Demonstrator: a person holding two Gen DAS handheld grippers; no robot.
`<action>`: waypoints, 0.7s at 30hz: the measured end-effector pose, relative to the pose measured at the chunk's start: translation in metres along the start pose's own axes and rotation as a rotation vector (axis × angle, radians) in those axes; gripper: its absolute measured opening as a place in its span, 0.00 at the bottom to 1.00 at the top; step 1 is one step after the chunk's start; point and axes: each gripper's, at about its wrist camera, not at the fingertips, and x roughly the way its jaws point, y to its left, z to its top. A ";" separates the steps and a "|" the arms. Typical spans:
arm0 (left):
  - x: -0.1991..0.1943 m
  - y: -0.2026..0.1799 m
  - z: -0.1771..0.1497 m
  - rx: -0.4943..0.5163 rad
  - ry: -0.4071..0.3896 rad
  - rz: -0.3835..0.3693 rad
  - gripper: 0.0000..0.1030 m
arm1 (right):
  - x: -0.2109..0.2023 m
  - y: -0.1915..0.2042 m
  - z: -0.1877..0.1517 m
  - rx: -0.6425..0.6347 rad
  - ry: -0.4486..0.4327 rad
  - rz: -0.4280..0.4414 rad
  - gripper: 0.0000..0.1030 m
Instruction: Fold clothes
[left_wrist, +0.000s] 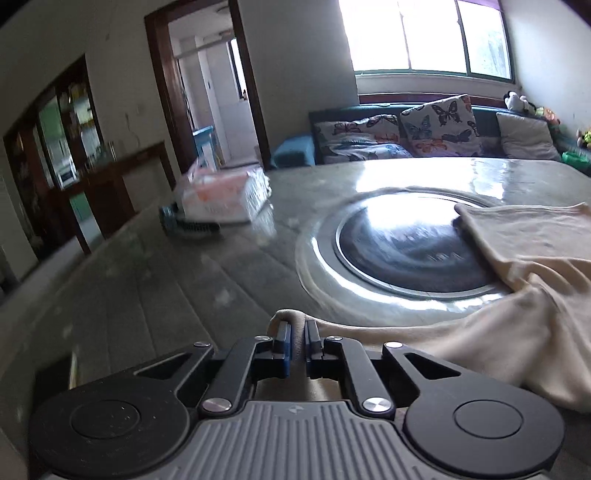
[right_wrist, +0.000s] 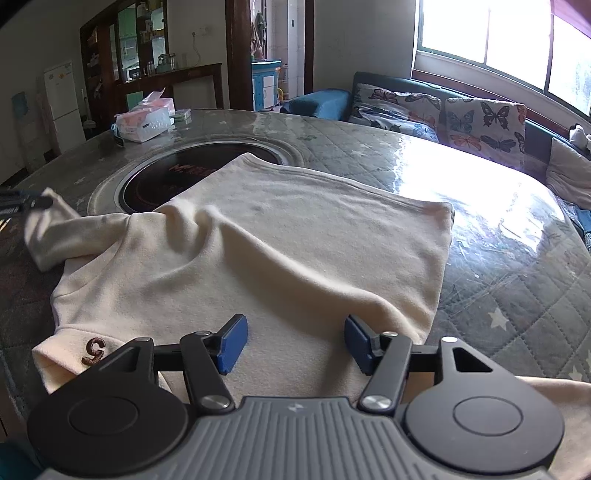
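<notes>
A cream sweater (right_wrist: 258, 236) lies spread on the round table, partly over the dark glass disc in the middle. My left gripper (left_wrist: 297, 334) is shut on the end of its sleeve (left_wrist: 291, 317), and the cloth stretches off to the right toward the body (left_wrist: 524, 258). In the right wrist view that same gripper (right_wrist: 35, 203) shows at the far left edge, lifting the sleeve tip (right_wrist: 51, 229). My right gripper (right_wrist: 295, 341) hovers open just above the near part of the sweater, with nothing between its blue pads. A brown embroidered mark (right_wrist: 94, 350) sits near the left hem.
A tissue pack (right_wrist: 146, 120) and a small dark object (left_wrist: 188, 223) sit at the table's far left. The quilted table cover (right_wrist: 517, 266) runs bare to the right. A sofa with butterfly cushions (right_wrist: 480, 122) stands behind, under the window. Dark cabinets (right_wrist: 122, 48) line the back wall.
</notes>
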 end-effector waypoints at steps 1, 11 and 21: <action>0.003 0.000 0.004 0.019 -0.013 0.016 0.08 | 0.000 0.000 0.000 -0.001 0.001 -0.001 0.58; 0.035 -0.003 0.015 0.128 -0.014 0.121 0.08 | 0.003 -0.002 0.003 -0.005 0.010 0.004 0.61; 0.040 0.017 0.003 0.047 0.092 0.082 0.33 | 0.003 -0.002 0.004 -0.010 0.014 0.006 0.61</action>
